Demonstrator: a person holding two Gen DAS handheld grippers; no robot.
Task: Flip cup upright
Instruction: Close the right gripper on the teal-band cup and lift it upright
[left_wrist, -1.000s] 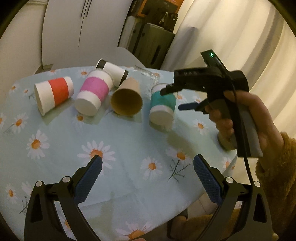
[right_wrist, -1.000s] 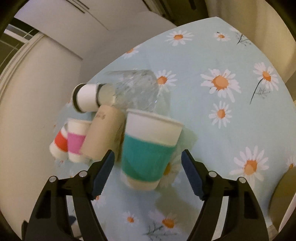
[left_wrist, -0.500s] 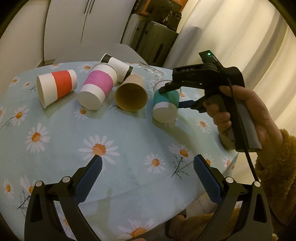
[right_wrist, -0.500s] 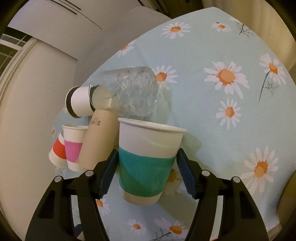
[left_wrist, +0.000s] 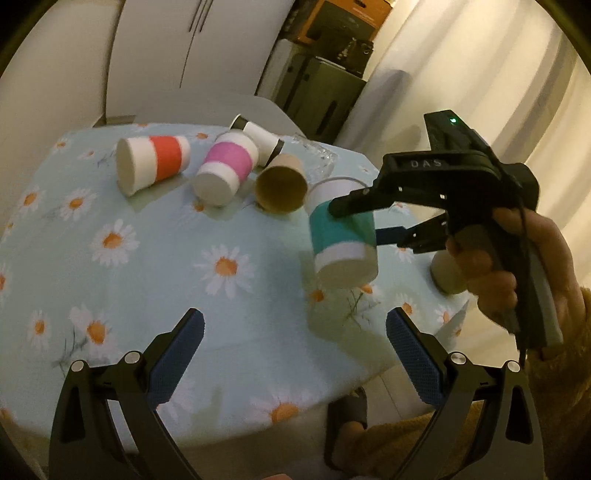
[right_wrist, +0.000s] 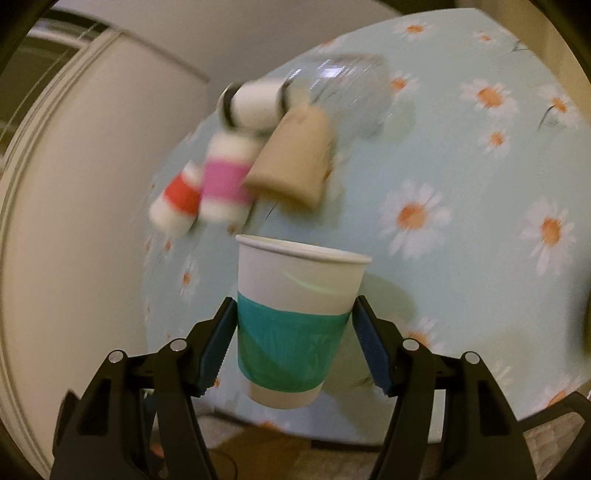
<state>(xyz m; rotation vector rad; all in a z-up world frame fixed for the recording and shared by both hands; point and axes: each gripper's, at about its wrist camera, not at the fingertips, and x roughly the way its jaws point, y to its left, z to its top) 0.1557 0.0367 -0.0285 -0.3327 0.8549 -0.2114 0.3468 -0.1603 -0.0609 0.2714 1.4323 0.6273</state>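
Left wrist view: the left tool (left_wrist: 294, 334) hangs low over the near edge of the desk (left_wrist: 155, 266), its blue pads spread wide with nothing between them. Across from it, the right tool (left_wrist: 364, 219) has its fingers clamped on the teal-banded cup (left_wrist: 341, 236), which is lifted clear of the daisy cloth and tilted, base toward the camera. Behind lie the red-banded cup (left_wrist: 153, 162), the pink-banded cup (left_wrist: 225, 168) and the brown cup (left_wrist: 282, 182), all on their sides.

Right wrist view: the right tool (right_wrist: 293, 345) pinches the teal-banded cup (right_wrist: 295, 325) at its coloured band, one pad on each side, rim uppermost in frame. The toppled cups beyond are blurred.
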